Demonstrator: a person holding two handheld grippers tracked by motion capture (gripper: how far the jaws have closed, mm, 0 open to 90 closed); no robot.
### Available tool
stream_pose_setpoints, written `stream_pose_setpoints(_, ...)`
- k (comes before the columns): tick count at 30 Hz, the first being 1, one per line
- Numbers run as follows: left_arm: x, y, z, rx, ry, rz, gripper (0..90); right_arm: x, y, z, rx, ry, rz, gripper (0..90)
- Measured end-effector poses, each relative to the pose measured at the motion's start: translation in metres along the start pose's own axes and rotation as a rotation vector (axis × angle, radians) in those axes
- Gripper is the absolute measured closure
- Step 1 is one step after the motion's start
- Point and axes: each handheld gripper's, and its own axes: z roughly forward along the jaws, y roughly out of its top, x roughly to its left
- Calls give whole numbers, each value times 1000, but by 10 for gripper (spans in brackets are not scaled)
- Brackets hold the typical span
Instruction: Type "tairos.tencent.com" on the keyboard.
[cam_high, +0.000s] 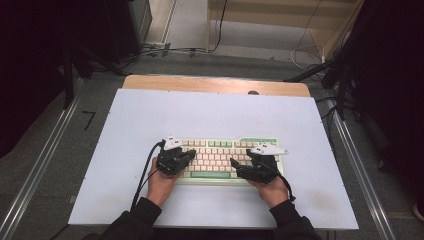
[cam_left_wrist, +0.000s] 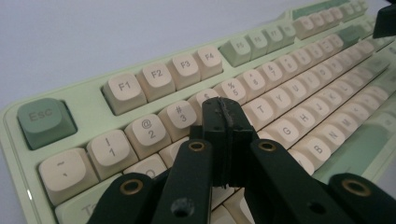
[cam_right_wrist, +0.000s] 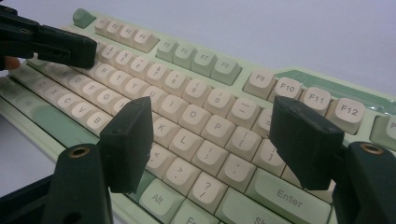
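The keyboard (cam_high: 227, 157) is lying square on the white desk (cam_high: 150, 115), near the person's edge, cream keys on a pale green case. The left hand-held gripper (cam_high: 189, 154) is hovering over its left end, and the left gripper view is showing its jaws pressed together with nothing between them, the joined tip poised just above the number row near the 4 key (cam_left_wrist: 204, 97). The right hand-held gripper (cam_high: 235, 164) is hanging over the right half with its jaws standing wide apart and holding nothing; in the right gripper view they are framing the P (cam_right_wrist: 217, 125) and L keys.

This is looking like key pressing: the closed left tip is serving as a single finger. The next move, I'd judge, calls for a short straight dip onto one keycap without clipping its neighbours.

The high view is giving both hands and the whole layout, but no legends. The gripper views are reading the key letters clearly, and the right one is also catching the left hand-held gripper farther off.
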Motion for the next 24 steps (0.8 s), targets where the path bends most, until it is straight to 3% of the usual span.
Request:
stream_pose_setpoints(4,1,1,-4,-31,-15,-9,866,0,0,0,2,0,-1,289)
stream_pose_setpoints(9,3,5,-23,-112,7,-18,570,0,0,0,0,0,1,290)
stream_pose_setpoints(14,13,4,-34,-137,63,-66,416,1,0,1,2,0,-5,290)
stream_pose_setpoints(17,18,3,-35,-130,75,-94,389,3,0,2,4,0,-6,297)
stream_pose_setpoints(24,20,2,-35,-124,82,-102,388,7,0,3,-1,12,-15,327)
